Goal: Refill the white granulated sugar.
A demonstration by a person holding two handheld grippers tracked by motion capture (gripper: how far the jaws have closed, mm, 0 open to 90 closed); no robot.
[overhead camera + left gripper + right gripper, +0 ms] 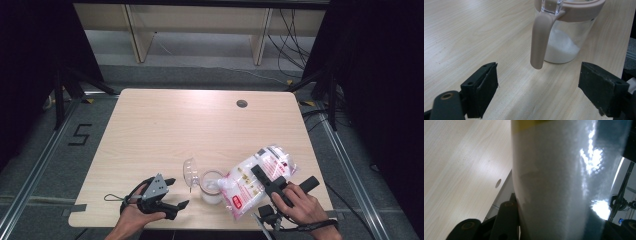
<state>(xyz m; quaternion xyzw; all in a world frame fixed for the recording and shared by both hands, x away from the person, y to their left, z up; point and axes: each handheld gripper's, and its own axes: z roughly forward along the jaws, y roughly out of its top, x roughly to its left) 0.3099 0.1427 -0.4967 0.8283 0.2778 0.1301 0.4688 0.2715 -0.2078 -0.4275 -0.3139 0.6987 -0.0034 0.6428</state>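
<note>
Right tool (264, 181) clamped on a bag of white granules (252, 184), tilted mouth-down over a clear jar (211, 187) with hinged lid (190, 171) open; left tool (167, 196) spread and empty, resting on the bench (165, 125) just beside the jar, its pink handle (539, 37) between the jaws but untouched. Jar near the front bench edge, partly filled (561, 47). Likely faults: granules spilling past the rim if the bag mouth drifts; unsteadied jar tipping under the bag; soft bag slipping in the grip
</note>
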